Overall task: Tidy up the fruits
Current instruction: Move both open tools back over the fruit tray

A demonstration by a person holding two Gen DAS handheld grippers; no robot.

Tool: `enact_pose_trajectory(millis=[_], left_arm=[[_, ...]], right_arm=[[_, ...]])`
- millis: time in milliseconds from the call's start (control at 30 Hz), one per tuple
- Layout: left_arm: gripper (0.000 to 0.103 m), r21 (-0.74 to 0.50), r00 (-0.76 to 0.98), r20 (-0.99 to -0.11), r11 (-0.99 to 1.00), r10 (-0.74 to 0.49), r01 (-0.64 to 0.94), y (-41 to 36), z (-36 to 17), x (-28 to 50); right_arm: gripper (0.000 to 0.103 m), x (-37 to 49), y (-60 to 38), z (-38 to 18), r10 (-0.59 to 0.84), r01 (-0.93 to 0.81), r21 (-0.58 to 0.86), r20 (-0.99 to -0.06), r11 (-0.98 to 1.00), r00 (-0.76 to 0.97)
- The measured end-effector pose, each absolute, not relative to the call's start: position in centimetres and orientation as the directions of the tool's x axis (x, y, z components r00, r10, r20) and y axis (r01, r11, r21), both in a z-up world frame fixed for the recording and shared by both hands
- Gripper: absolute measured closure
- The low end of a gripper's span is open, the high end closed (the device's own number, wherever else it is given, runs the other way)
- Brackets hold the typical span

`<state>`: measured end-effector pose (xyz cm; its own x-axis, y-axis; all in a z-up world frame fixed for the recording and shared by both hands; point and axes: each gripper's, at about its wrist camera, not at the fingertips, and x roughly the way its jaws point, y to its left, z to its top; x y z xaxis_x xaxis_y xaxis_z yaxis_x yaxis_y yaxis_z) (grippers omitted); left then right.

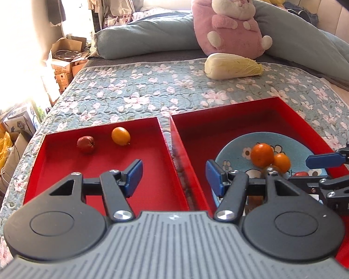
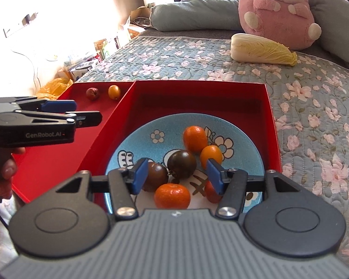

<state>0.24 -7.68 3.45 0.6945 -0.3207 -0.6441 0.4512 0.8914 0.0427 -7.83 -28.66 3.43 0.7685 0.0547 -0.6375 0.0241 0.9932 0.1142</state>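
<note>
Two red trays lie side by side on the bed. The left tray [image 1: 58,162] holds a dark red fruit [image 1: 86,144] and a yellow-orange fruit [image 1: 121,136]. In the right tray [image 2: 271,121] a blue flowered plate [image 2: 242,144] carries two tangerines [image 2: 195,138] [image 2: 172,195], a small orange fruit [image 2: 211,154], two dark tomatoes [image 2: 182,164] [image 2: 157,176] and a red fruit [image 2: 210,191]. My right gripper [image 2: 178,174] hovers open over the plate, the dark tomatoes showing between its pads. My left gripper [image 1: 174,174] is open and holds nothing, above the seam between the trays.
A napa cabbage [image 1: 232,66] and a pink plush toy [image 1: 230,21] lie beyond the trays on the flowered quilt [image 1: 132,93], with a grey-blue duvet [image 1: 146,37] behind. Cardboard boxes [image 1: 62,65] stand beside the bed's left edge. A hand [image 2: 7,169] grips the left tool.
</note>
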Motion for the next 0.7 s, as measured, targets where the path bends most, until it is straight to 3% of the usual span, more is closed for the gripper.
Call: enact_pose_trajectory(millis=[700], left_arm=[[0.037, 0.039, 0.719, -0.675, 0.966, -0.164, 0.256, -2.0, 0.1, 8.8]], right_arm=[[0.045, 3.0, -20.3, 7.1, 0.189, -0.177, 0.077, -0.560, 0.981, 0.806]])
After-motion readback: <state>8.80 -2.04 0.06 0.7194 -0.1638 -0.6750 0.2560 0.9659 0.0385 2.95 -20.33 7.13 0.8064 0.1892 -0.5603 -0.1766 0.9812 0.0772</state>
